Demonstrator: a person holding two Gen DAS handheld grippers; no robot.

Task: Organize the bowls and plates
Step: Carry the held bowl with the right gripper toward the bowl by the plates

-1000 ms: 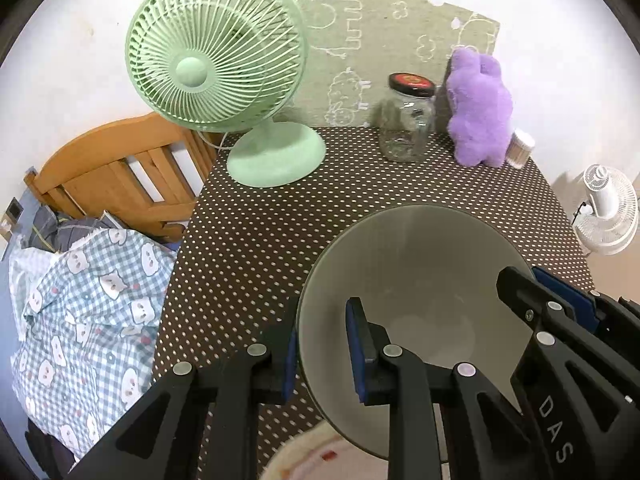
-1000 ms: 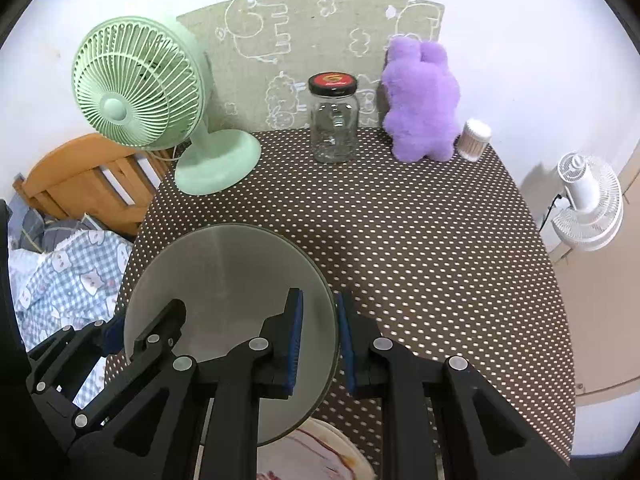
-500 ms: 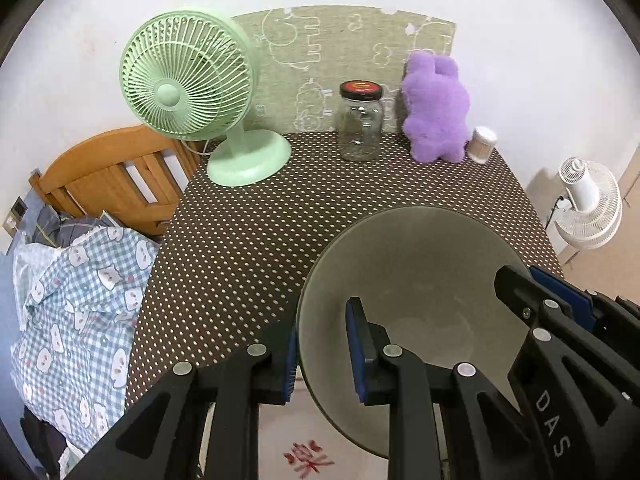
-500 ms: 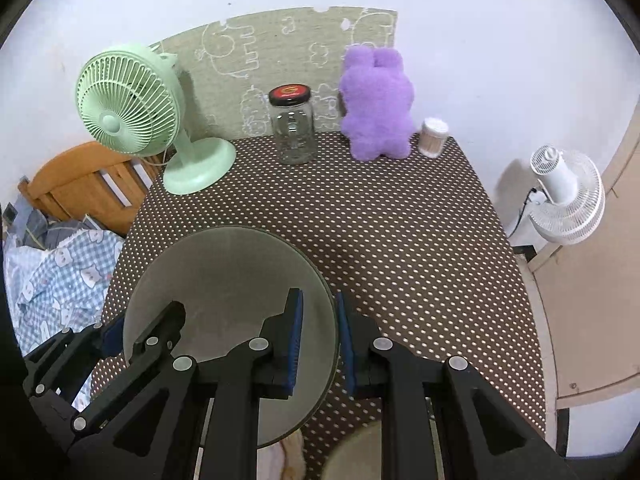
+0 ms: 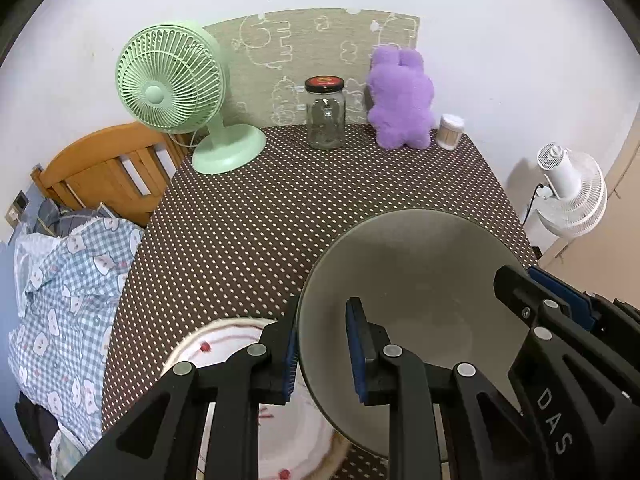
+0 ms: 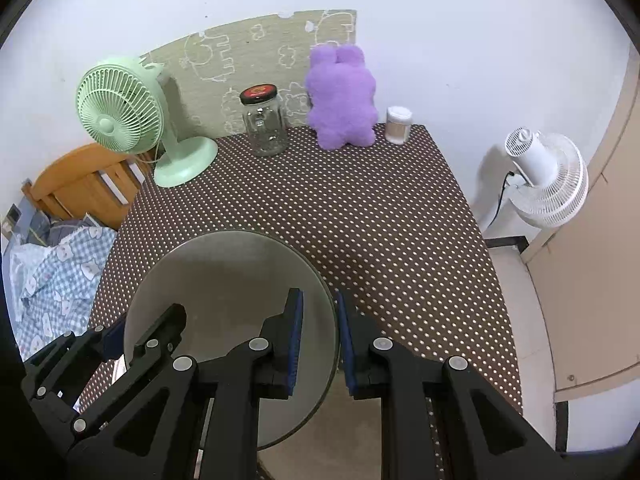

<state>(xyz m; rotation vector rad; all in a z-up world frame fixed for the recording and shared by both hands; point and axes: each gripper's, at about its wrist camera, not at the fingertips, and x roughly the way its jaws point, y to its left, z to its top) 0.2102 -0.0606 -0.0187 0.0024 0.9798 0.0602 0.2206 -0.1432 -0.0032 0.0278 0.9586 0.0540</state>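
Pinching opposite rims, your left tongs and right tongs are both closed on the grey-green bowl, carried in the air over the near edge of the bench, partly above the white patterned plate. Looks like glazed ceramic: stiff, fairly heavy, slick, chippable. Keep both rim grips opposed and level; set it down gently.
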